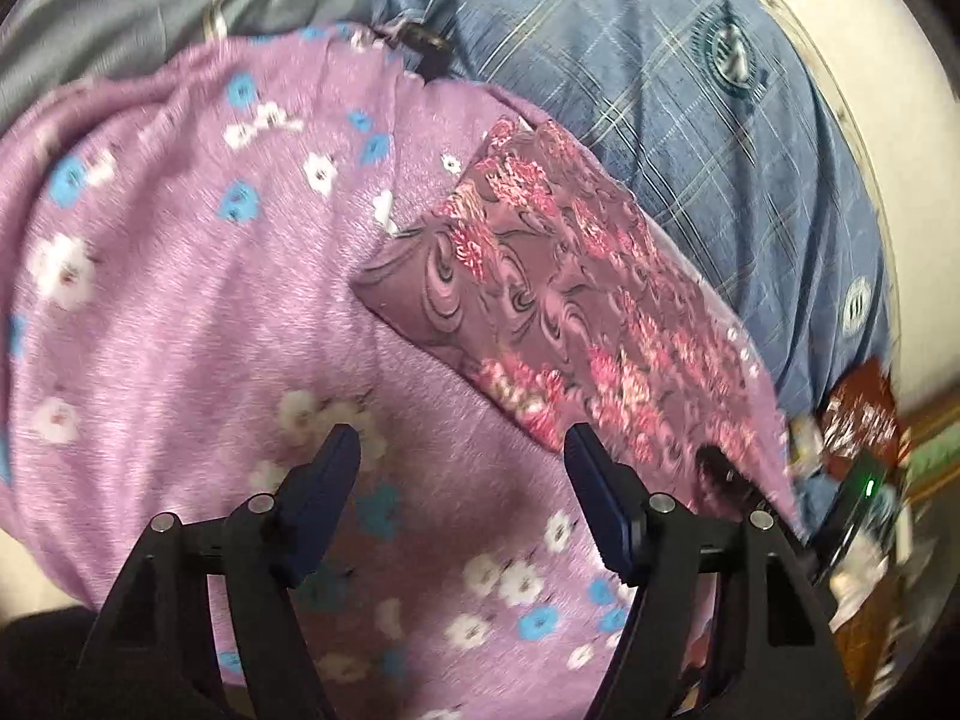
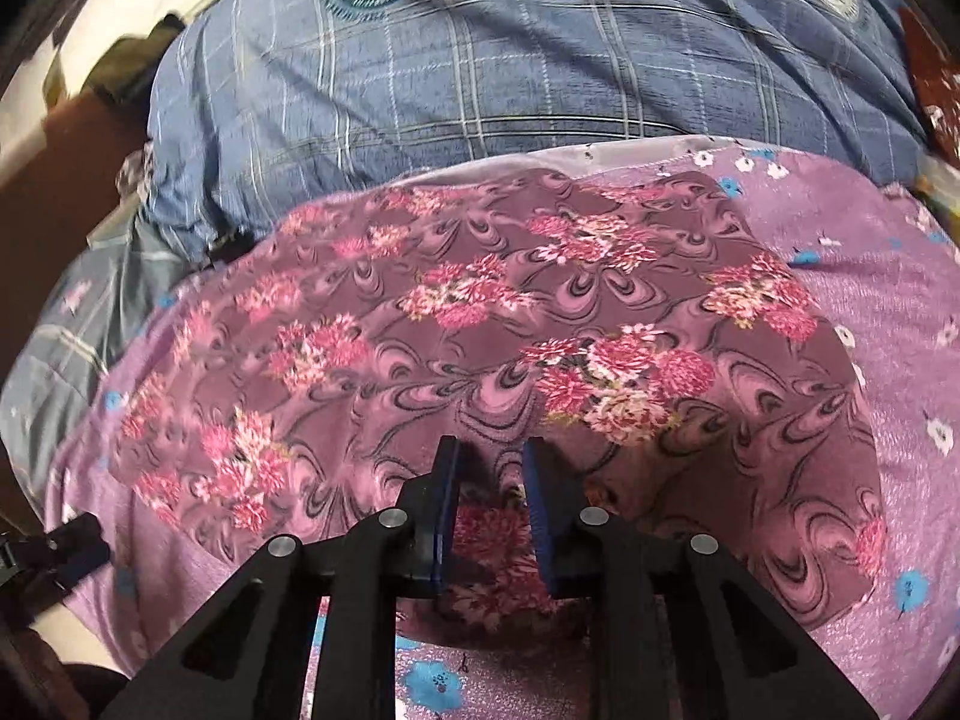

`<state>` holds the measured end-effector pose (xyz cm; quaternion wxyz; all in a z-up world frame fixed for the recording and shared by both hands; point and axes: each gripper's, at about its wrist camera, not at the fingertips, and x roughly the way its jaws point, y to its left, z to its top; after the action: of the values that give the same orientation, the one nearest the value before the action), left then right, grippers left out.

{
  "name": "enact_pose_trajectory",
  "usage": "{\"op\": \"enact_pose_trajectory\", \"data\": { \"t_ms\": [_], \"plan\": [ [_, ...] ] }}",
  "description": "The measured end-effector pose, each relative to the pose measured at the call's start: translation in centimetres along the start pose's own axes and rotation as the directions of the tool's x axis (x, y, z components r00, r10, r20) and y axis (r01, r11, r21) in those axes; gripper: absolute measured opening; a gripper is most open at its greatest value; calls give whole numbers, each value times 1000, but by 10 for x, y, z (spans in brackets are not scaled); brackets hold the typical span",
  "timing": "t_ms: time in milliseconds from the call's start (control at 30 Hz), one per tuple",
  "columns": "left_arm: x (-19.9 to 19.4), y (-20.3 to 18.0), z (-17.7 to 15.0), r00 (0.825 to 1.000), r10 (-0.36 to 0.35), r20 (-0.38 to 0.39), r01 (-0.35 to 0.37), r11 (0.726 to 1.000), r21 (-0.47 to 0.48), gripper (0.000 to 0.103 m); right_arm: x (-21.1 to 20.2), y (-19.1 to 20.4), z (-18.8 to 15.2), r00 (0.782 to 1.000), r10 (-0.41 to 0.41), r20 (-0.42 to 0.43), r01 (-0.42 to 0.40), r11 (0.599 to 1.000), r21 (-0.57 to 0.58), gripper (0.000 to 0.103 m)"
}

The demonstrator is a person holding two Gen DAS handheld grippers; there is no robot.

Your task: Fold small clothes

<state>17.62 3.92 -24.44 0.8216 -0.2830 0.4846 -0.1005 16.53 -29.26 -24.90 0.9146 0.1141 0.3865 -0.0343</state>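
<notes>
Right hand-held gripper (image 2: 491, 450) pinches the swirly, rose-printed cloth (image 2: 480, 312) mid-frame; left hand-held gripper (image 1: 462, 438) gapes wide, empty, over fuzzy lilac blanket (image 1: 180, 312).

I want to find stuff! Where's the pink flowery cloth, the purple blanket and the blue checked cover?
Cloth (image 2: 480, 324), right wrist view, its middle.
Blanket (image 1: 198, 300), left wrist view, a bare stretch.
Cover (image 2: 480, 72), right wrist view, its middle.

Soft even daylight, no glare; motion blur smears both my views, fisheye bends edges, corners vignetted black.
</notes>
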Motion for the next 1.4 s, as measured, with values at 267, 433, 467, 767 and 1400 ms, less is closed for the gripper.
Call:
{"op": "enact_pose_trajectory", "data": {
  "t_ms": [267, 433, 467, 767, 1400],
  "plan": [
    [44, -24, 26, 998, 43, 38, -43, 999, -1, 71, -2, -15, 4, 1000, 3, 15, -3, 1000, 29, 22],
    [58, -32, 35, 990, 115, 78, -116, 993, 1, 30, -2, -19, 6, 999, 25, 25, -26, 999, 38, 22],
    [59, -31, 37, 990, 121, 72, -121, 993, 2, 15, -4, -20, 7, 999, 28, 31, -30, 999, 40, 23],
    [23, -116, 36, 963, 126, 240, -200, 928, 315, 10, -27, -75, 16, 991, 29, 134, -57, 977, 203, 21],
    [44, -300, -76, 989, -150, -4, 102, 658, 746, 69, -67, -218, -3, 977, -86, 196, -34, 841, 540, 26]
  ]
}}
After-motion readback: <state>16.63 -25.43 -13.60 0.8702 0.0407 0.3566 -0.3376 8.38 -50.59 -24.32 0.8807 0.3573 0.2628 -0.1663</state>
